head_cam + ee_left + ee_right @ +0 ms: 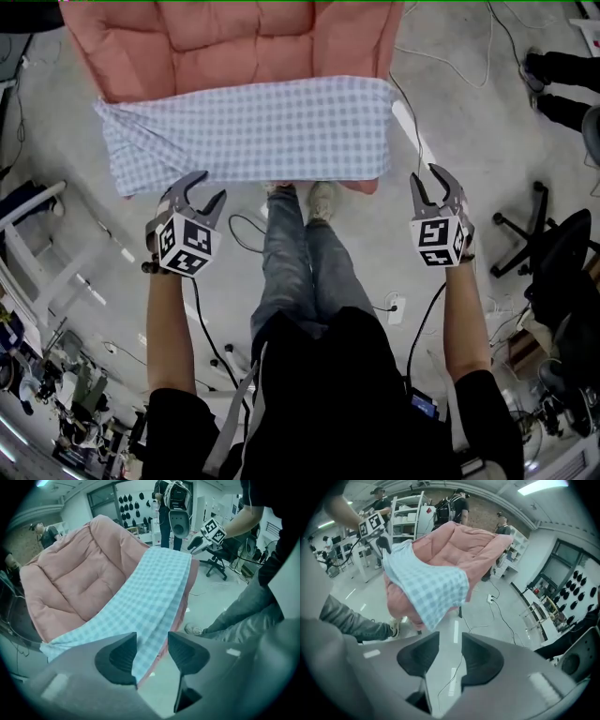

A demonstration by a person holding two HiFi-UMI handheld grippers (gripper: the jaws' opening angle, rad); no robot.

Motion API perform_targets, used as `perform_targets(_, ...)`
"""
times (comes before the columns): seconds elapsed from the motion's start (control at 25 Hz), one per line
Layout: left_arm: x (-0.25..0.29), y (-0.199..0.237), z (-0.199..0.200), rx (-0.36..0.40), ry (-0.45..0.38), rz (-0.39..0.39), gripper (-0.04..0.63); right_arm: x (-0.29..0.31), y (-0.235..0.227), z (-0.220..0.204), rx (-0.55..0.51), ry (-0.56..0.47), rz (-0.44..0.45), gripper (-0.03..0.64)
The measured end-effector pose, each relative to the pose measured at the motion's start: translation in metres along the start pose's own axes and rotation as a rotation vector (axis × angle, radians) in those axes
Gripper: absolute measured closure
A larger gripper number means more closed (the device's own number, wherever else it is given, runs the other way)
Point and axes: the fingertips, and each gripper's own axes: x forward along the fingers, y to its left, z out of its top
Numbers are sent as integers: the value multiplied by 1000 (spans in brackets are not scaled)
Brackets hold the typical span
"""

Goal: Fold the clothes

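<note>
A blue-and-white checked cloth (248, 131) lies folded in a long band across the front edge of a pink cushioned chair (234, 42). My left gripper (208, 190) hovers just below the cloth's lower left part, jaws open, nothing between them. In the left gripper view the cloth (150, 597) runs away behind the open left gripper (152, 651). My right gripper (433, 187) is off the cloth's lower right corner, over the floor, open and empty. The right gripper view shows the cloth's corner (426, 585) hanging off the chair beyond the right gripper (450, 651).
My own legs and shoes (309, 202) stand at the chair's front. A black office chair (553, 244) is at the right, a white rack (37, 234) at the left. Cables (412, 309) trail over the grey floor. Other people stand in the background (171, 508).
</note>
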Motion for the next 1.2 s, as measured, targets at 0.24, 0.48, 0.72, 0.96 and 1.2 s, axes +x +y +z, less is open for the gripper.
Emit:
perform_targets(0.24, -59, -3, 20, -40, -52, 11, 360, -59, -20, 84, 12, -122, -22, 465)
perform_targets(0.48, -111, 1, 32, -45, -62, 3, 360, -91, -11, 159, 16, -206, -20, 469)
perform_targets(0.72, -168, 47, -4, -131, -98, 72, 367, -101, 30, 224, -37, -250, 35, 476)
perform_targets(0.96, -184, 127, -70, -144, -118, 95, 377, -67, 87, 308, -90, -266, 49, 480)
perform_targets(1.2, -177, 224, -128, -104, -148, 52, 390, -19, 158, 405, -50, -249, 41, 488)
